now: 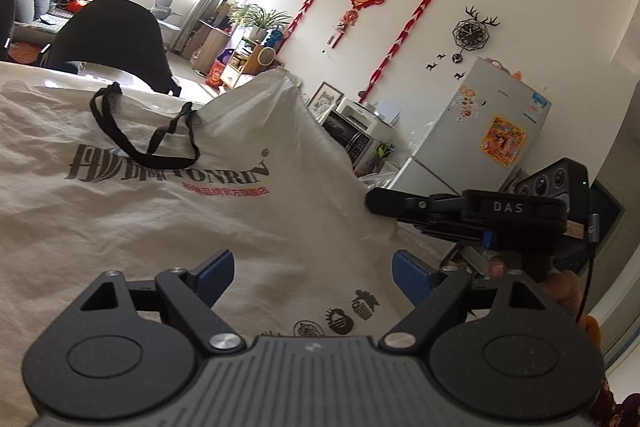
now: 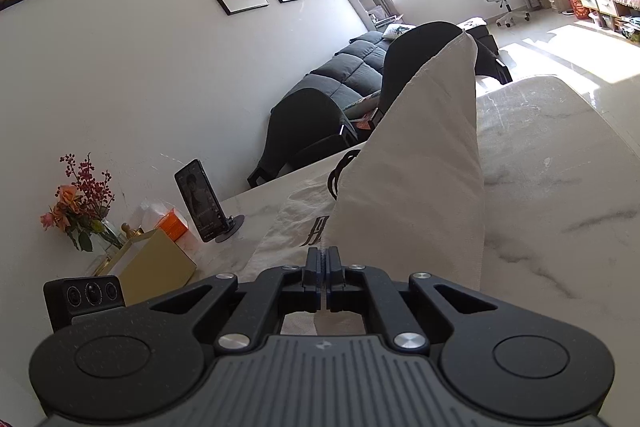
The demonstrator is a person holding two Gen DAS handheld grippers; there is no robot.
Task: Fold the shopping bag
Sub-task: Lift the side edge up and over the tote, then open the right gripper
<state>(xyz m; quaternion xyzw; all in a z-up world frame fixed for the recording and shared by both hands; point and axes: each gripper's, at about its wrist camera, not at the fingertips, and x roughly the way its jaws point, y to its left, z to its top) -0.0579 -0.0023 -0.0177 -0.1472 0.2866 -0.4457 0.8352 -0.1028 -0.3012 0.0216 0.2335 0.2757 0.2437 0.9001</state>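
A cream cloth shopping bag (image 1: 168,219) with grey and red print and black strap handles (image 1: 132,131) lies spread on the table. My left gripper (image 1: 312,275) hovers over its near part, open, blue pads wide apart and nothing between them. My right gripper (image 2: 323,259) is shut on the bag's right edge and lifts it, so the cloth (image 2: 420,163) rises in a tall peak. In the left wrist view the right gripper (image 1: 376,201) comes in from the right, pinching that raised edge, with a hand (image 1: 560,287) below it.
The marble table (image 2: 560,195) stretches to the right of the bag. At the left stand a phone on a stand (image 2: 200,203), a gold box (image 2: 156,263), an orange box (image 2: 174,225) and a vase of flowers (image 2: 80,207). Black chairs (image 2: 304,131) stand behind the table.
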